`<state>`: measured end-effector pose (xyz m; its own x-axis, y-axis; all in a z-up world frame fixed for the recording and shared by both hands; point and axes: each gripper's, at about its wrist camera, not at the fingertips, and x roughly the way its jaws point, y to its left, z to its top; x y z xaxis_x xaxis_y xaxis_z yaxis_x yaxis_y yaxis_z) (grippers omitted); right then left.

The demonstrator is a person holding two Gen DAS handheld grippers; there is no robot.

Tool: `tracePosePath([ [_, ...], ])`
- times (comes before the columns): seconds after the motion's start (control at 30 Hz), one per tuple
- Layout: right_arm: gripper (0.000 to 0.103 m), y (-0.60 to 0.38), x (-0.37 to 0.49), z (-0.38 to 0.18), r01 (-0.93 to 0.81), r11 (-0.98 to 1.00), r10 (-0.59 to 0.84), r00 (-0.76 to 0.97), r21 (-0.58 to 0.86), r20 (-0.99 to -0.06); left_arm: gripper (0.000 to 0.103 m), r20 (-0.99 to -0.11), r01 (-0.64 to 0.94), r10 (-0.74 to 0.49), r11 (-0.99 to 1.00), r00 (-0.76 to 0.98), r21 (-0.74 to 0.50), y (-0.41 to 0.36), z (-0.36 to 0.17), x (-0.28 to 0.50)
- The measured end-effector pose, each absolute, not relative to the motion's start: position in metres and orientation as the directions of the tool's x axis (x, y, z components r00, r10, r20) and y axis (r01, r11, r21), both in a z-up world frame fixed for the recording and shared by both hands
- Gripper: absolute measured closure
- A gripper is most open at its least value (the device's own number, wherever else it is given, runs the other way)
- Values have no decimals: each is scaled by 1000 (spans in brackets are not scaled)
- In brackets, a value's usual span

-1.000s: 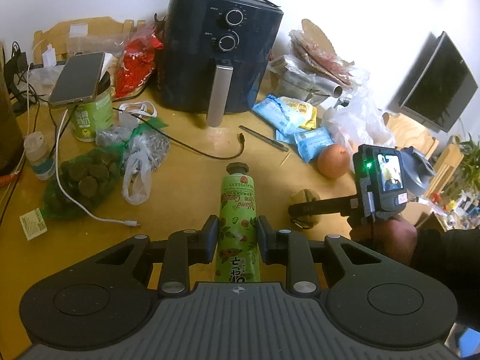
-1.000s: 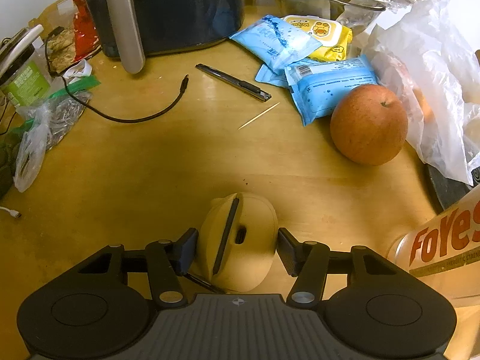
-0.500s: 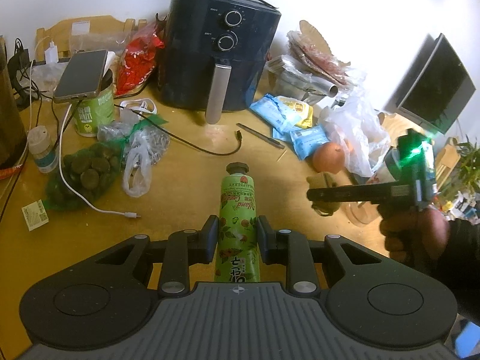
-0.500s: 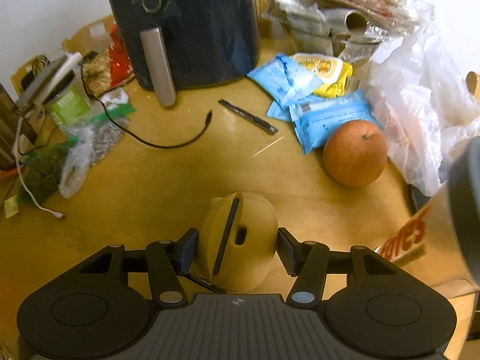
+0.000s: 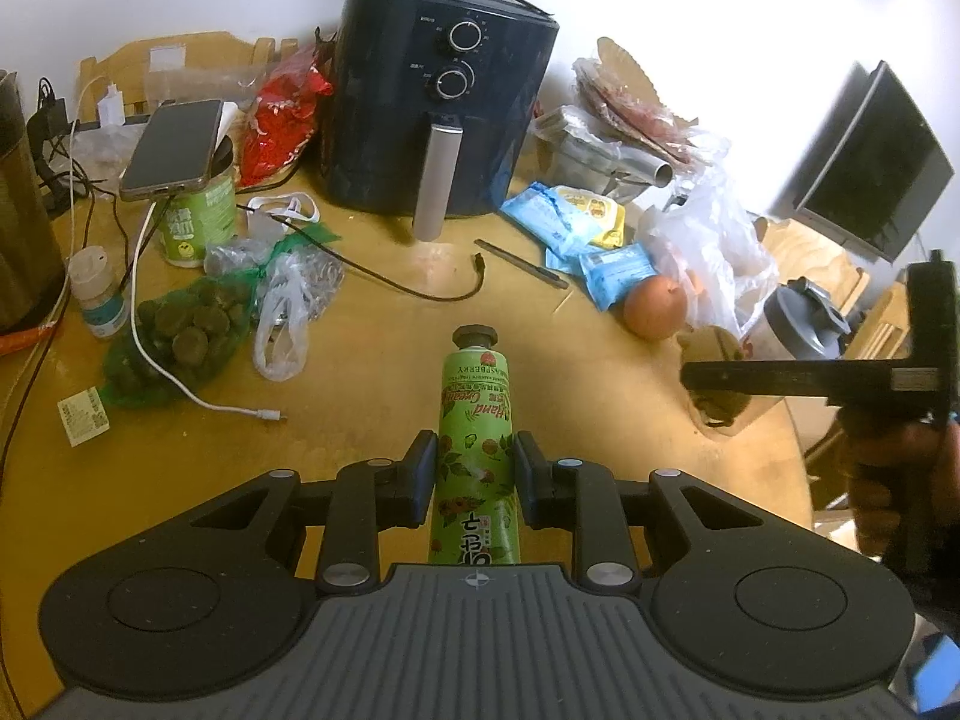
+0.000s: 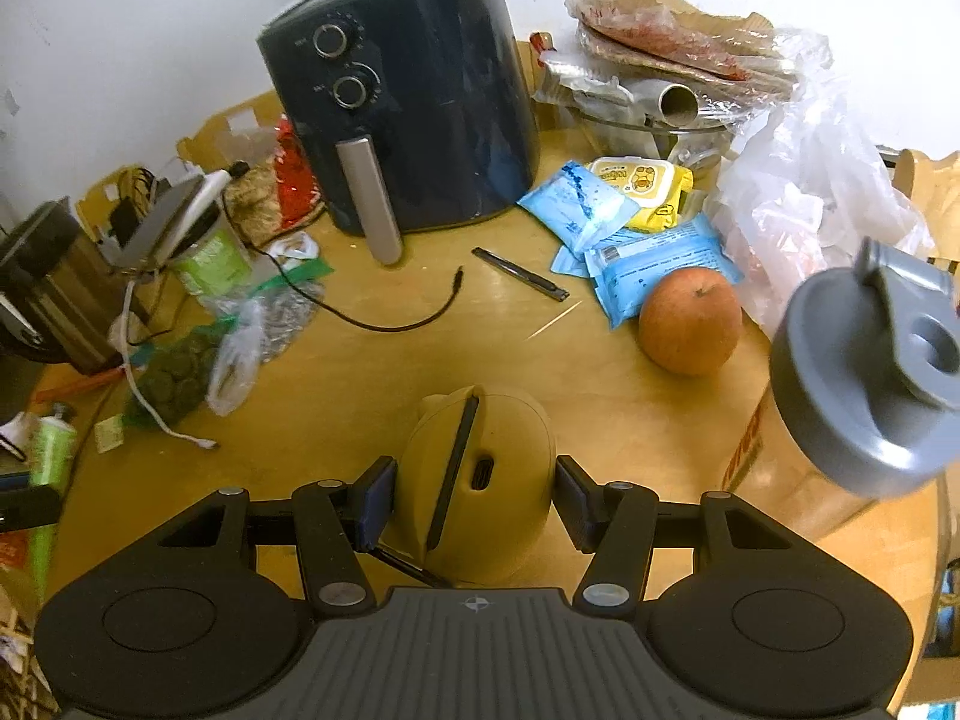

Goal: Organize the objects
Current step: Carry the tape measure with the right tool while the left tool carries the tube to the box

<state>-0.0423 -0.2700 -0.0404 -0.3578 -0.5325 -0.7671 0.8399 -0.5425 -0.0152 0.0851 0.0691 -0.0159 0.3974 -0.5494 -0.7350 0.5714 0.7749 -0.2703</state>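
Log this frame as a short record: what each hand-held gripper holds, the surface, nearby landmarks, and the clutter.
left hand-held gripper: shut on green hand cream tube, cap pointing away
right hand-held gripper: shut on yellow rounded case with dark seam
surface: round wooden table
landmarks: dark blue air fryer at the back; reddish apple beside blue snack packets
clutter: black cable, dark pen, grey-lidded bottle

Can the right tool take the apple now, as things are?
Probably not. The right tool is shut on a yellow case, so it has no free grip. The table between it and the apple is bare, though.
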Motion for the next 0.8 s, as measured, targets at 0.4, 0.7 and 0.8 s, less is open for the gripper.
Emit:
tracePosePath([
  [0.4,44,-233,-20,-26,800,-596,-546,-342,68,-765,76,-752,562,-558,767,349,-308,77,-23,70],
  [0.7,44,-214,-5,-30,765,-635,-533,-336,105,-776,76,-776,561,-559,757,292,-334,78,-32,54],
  [0.8,44,-208,-1,-33,761,-639,-534,-328,117,-779,76,-782,561,-562,752,270,-347,76,-36,48],
])
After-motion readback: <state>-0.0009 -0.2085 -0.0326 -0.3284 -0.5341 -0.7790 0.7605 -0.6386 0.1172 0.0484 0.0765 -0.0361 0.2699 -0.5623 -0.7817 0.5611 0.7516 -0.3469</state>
